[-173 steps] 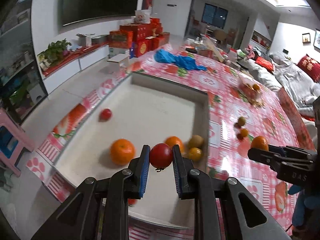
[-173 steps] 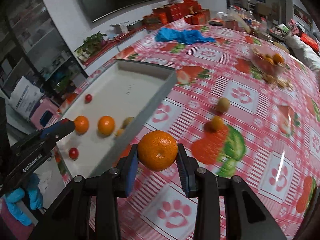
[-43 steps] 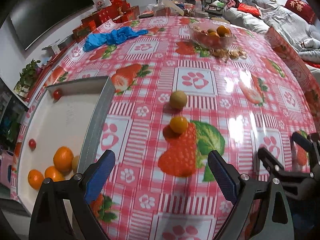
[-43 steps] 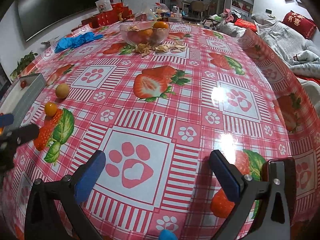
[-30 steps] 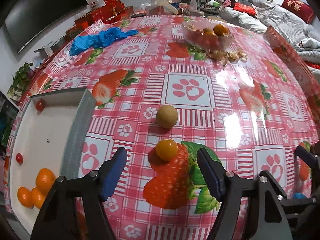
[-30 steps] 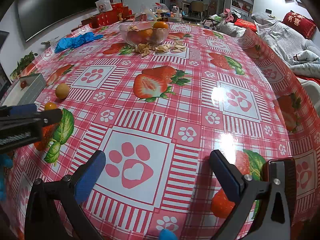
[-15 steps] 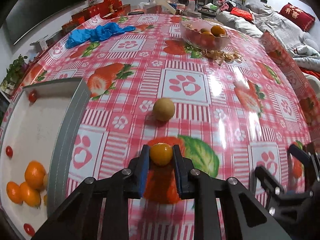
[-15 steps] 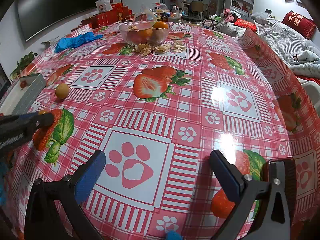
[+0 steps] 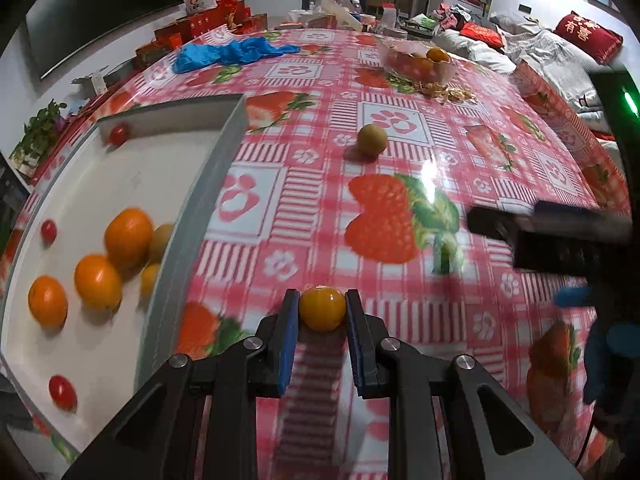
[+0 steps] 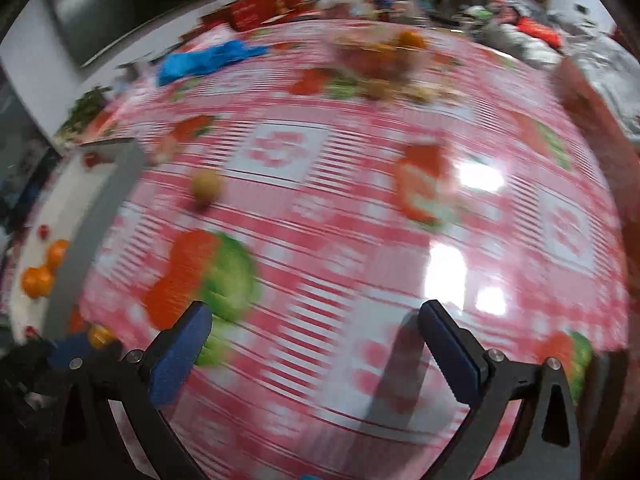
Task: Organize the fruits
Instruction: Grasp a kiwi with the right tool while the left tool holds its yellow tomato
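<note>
Left wrist view: left gripper point(image 9: 322, 312) at lower centre, its jaws clamped on a small yellow-orange fruit point(image 9: 322, 308), blue pads pressing it on both sides, the fruit held above the red-checked tablecloth point(image 9: 400, 128) that covers the counter. Grey tray point(image 9: 208, 184) fills the left side of the frame, white floor, its near wall running diagonally from upper centre to lower left. Inside it: three oranges point(image 9: 128, 236) clustered at mid-left, touching or nearly so; two smaller yellowish fruits tucked against the wall beside them; cherry tomatoes point(image 9: 118, 134) scattered, one in the far corner, one at the left edge, one at lower left. A round tan fruit point(image 9: 372, 140) sits alone on the cloth at upper centre, well apart from the tray. Clear bowl of fruit point(image 9: 420, 65) at upper right, peel scraps just beside it. Blue gloves point(image 9: 232, 51) bunched at upper left. Right gripper point(image 9: 540, 236) enters from the right edge, dark and blurred. Right wrist view, heavily motion-blurred: right gripper point(image 10: 316, 332) along the bottom, jaws wide apart, nothing between them, only cloth beneath. Tan fruit at left of centre. Tray at far left with oranges visible inside. Left gripper at lower left corner with the small fruit in it. Bowl at top centre, smeared.
</note>
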The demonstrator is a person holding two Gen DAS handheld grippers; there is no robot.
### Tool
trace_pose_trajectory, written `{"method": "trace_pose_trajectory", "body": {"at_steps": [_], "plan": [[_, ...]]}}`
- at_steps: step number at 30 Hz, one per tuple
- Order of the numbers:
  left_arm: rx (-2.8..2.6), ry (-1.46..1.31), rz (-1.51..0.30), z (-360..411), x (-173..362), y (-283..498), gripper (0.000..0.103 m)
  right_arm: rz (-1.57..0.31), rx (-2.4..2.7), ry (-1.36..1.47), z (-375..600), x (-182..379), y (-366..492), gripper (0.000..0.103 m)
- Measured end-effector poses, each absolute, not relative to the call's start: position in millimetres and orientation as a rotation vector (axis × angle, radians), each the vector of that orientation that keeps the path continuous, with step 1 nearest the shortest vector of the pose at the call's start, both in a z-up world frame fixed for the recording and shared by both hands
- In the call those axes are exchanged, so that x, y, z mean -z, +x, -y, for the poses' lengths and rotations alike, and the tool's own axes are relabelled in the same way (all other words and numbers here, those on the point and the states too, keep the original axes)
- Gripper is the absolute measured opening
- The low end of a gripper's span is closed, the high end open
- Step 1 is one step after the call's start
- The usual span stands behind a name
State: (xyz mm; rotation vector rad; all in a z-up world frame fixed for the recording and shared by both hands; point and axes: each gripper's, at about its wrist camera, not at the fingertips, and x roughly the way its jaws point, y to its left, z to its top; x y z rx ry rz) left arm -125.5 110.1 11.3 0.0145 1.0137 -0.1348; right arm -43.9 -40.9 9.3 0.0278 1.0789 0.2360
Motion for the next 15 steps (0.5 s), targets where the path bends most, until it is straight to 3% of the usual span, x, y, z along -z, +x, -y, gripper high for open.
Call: {"method": "trace_pose_trajectory", "body": {"at_steps": [9, 14, 15], "plan": [[0.133, -0.044, -0.995, -131.8, -10.2, -140.9, 0.024, -1.059, -0.228, -0.084, -25.1, -3.2, -4.3, 0.091], [0.135, -0.052, -0.991, -133.9, -10.2, -141.3, 0.024, -1.022, -0.197, -0.129, -34.4, -5.4, -0.8, 0.070], [0.135, -0.051, -0.989, -133.9, -10.2, -141.3, 0.024, -1.017, -0.201, -0.129, -34.7, -5.9, 1.3, 0.056]]}}
